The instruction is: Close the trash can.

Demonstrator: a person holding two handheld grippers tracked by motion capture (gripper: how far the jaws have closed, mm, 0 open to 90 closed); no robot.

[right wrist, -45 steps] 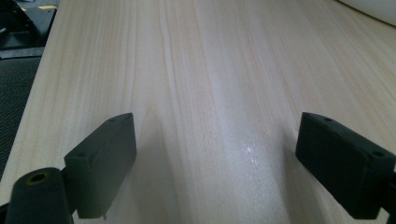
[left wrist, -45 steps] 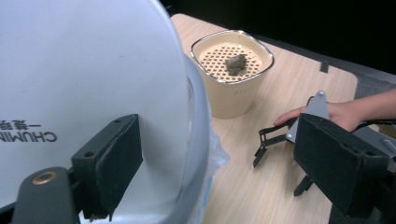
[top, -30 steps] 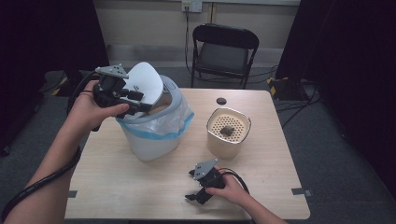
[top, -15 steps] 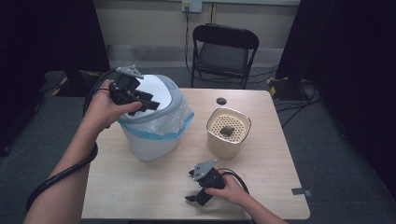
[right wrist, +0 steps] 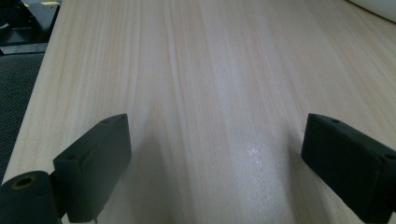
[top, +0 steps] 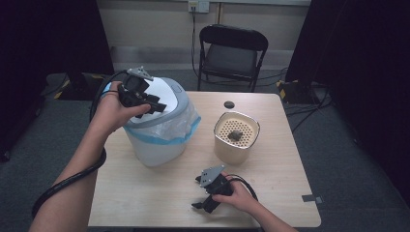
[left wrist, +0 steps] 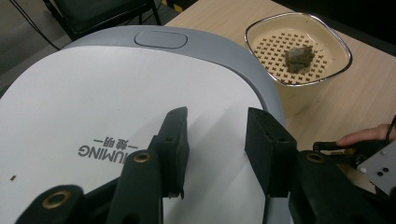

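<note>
A white bin (top: 154, 145) with a blue-edged plastic liner stands on the table's left half, its grey-rimmed white lid (top: 167, 92) lying flat. My left gripper (top: 157, 104) rests low over that lid (left wrist: 107, 107). Its jaws have just been closing and now stand drawn close, with nothing between them (left wrist: 216, 116). My right gripper (top: 199, 193) lies near the table's front edge, jaws wide open over bare wood (right wrist: 215, 135). A beige perforated container (top: 236, 140) to the right of the bin holds a small grey-brown lump (left wrist: 299, 55).
The light wooden table (top: 280, 159) has bare room at its right and front. A small black disc (top: 229, 104) lies near the far edge. A black folding chair (top: 232, 53) stands beyond the table, with cables on the floor.
The bin's lid was tilted up at my left gripper and now lies flat. The left hand has moved right and slightly down with it. The right gripper has kept still.
</note>
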